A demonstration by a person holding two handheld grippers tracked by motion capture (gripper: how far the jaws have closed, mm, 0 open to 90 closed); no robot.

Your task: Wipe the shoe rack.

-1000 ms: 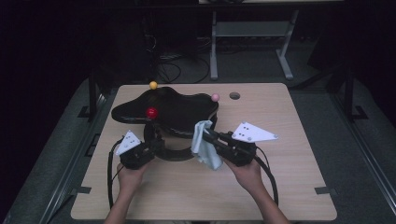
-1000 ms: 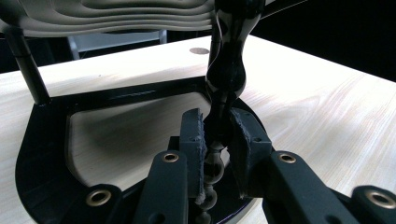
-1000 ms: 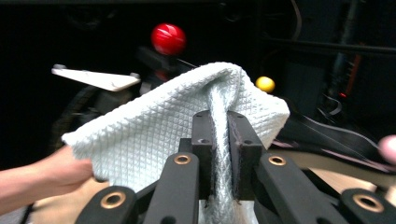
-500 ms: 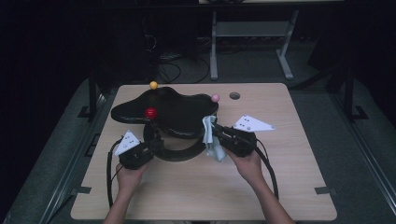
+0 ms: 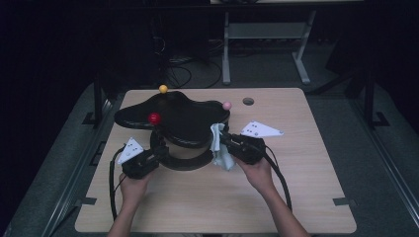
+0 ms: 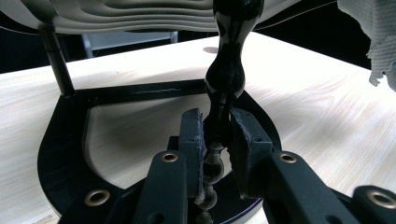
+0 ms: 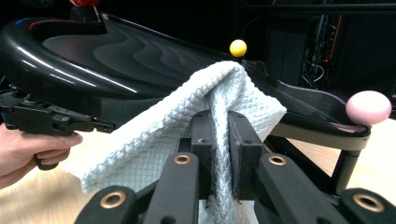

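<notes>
While each claw grips: left claw [image 6: 217,140] on one black post [image 6: 226,70], right claw [image 7: 219,140] on one cloth [image 7: 187,126].

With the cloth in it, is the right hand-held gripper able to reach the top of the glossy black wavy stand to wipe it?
Probably yes. The right hand-held gripper grips the pale waffle-weave cloth right at the rim of the glossy black wavy stand, and nothing lies between them.
</notes>
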